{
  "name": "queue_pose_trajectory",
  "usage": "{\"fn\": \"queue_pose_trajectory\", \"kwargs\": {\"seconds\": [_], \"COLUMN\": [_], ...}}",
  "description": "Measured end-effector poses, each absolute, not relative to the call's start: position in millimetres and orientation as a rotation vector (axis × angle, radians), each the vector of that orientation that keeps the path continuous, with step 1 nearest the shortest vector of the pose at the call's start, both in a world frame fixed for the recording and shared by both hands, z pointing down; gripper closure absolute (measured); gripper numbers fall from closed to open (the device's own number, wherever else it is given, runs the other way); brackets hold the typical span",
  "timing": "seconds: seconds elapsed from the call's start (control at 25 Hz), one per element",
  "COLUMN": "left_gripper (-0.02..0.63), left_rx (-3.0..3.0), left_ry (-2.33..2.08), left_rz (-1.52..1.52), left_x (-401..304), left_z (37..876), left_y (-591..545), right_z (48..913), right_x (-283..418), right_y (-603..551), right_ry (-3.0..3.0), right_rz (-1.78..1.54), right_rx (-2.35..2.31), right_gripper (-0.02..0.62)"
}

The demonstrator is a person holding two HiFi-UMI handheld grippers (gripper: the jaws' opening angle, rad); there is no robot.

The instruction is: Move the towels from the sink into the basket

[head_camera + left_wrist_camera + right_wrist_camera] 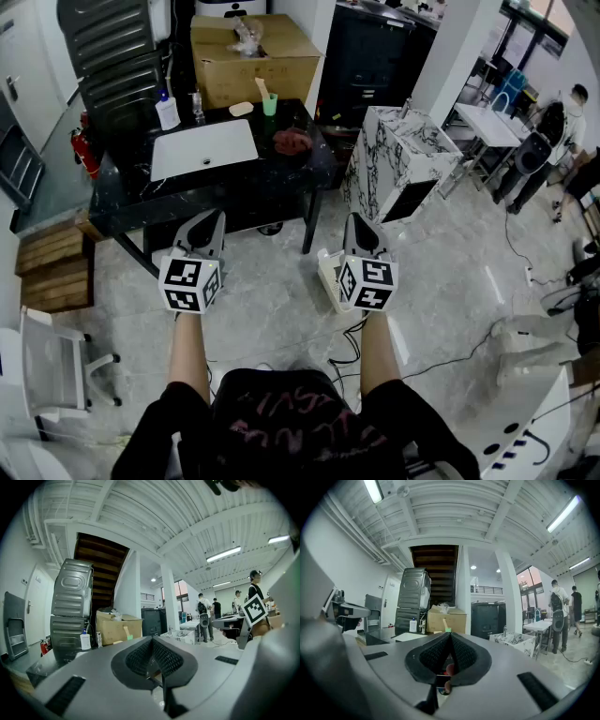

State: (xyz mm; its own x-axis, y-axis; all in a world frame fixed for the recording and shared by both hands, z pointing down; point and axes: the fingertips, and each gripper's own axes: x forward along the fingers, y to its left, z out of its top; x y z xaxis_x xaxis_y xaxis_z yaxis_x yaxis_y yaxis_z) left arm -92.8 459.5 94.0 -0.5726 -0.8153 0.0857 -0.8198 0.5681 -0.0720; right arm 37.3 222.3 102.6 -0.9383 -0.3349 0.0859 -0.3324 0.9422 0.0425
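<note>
A reddish towel (292, 142) lies bunched on the black table (234, 192), just right of the white sink (203, 148). I see nothing in the sink's basin. A marble-patterned open bin (403, 157) stands on the floor right of the table and shows in the right gripper view too (513, 641). My left gripper (210, 219) and right gripper (360, 223) hang side by side over the floor, a step short of the table. Both are shut and hold nothing. Each gripper view looks over its closed jaws, left gripper (152, 638), right gripper (450, 634), toward the table.
A cardboard box (251, 56) stands behind the table. A soap bottle (167, 112) and a green cup (269, 103) sit at the sink's back edge. Wooden crates (56, 267) and a white chair (47, 361) are at the left. Cables (352, 342) run across the floor. People (544, 141) stand far right.
</note>
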Motion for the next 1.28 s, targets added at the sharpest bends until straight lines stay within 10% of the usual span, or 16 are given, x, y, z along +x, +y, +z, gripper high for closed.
{"fn": "queue_pose_trajectory", "kwargs": {"seconds": [1.28], "left_gripper": [0.589], "left_rx": [1.473], "left_ry": [-2.635], "left_rz": [0.207], "left_x": [-160.6], "left_z": [135.0], "left_y": [418.9], "right_z": [139.7], "right_x": [-43.2], "right_y": [206.5], "right_ry": [-2.953], "right_rz": [-0.064], "right_rx": [0.486], "right_gripper": [0.58]}}
